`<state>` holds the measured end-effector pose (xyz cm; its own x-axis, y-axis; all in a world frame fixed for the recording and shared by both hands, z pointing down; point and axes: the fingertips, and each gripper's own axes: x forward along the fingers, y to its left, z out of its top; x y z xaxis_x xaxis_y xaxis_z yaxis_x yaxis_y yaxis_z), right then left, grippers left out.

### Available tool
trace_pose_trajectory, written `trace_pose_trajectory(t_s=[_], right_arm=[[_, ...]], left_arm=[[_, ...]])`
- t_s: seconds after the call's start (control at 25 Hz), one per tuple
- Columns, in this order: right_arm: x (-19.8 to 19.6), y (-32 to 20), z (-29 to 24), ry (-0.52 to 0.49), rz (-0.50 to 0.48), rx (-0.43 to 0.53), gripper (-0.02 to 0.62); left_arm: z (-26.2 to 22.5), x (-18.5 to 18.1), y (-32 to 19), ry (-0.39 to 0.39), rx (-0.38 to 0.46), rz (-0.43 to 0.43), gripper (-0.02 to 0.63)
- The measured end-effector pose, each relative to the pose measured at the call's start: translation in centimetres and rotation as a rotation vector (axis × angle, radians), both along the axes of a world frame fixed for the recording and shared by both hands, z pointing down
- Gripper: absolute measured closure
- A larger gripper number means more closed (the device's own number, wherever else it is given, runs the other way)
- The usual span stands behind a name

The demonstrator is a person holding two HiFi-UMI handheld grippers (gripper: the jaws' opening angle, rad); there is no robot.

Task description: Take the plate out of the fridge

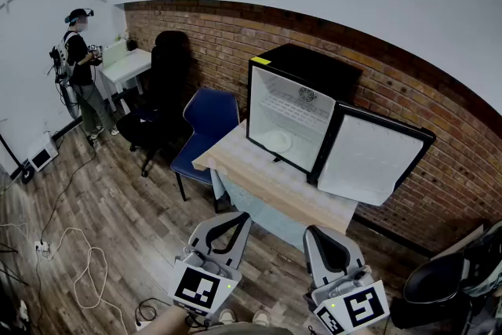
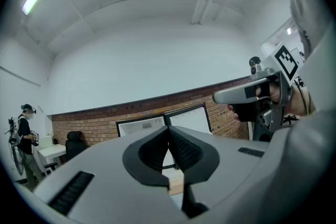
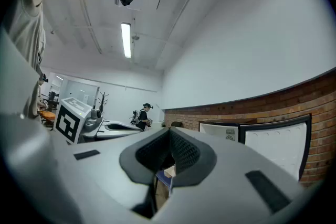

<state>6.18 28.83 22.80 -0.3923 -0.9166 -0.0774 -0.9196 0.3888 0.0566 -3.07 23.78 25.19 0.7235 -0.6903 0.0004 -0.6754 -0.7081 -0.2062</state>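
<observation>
A black mini fridge [image 1: 314,73] stands on a wooden table [image 1: 259,176] against the brick wall, its door [image 1: 375,157] swung open to the right. A white plate [image 1: 278,141] lies on the fridge floor under a wire shelf. My left gripper [image 1: 238,219] and right gripper [image 1: 319,233] are held low, well short of the table, both shut and empty. In the left gripper view the shut jaws [image 2: 169,131] point towards the fridge [image 2: 140,126]. The right gripper view shows shut jaws [image 3: 169,134] and the fridge door [image 3: 273,147] beyond.
A blue chair [image 1: 208,121] and a black office chair [image 1: 161,90] stand left of the table. A person [image 1: 78,63] stands by a white desk [image 1: 125,68] at the far left. Cables [image 1: 70,247] trail over the wood floor. Another black chair [image 1: 439,286] is at the lower right.
</observation>
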Motion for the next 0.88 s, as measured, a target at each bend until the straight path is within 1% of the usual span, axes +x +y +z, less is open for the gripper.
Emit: trace_pose_trajectory(t_s=[0.12, 0.52, 0.88], right_arm=[[0.4, -0.4, -0.1, -0.025, -0.003, 0.000, 0.565], [2.9, -1.7, 1.1, -0.023, 0.004, -0.012, 0.565], [5.1, -3.3, 2.4, -0.024, -0.027, -0.031, 0.565]], left_arm=[[-0.1, 0.1, -0.4, 0.004, -0.008, -0.003, 0.588], [0.6, 1.8, -0.7, -0.029, 0.005, -0.008, 0.588], [1.6, 3.1, -1.8, -0.040, -0.009, -0.060, 0.588]])
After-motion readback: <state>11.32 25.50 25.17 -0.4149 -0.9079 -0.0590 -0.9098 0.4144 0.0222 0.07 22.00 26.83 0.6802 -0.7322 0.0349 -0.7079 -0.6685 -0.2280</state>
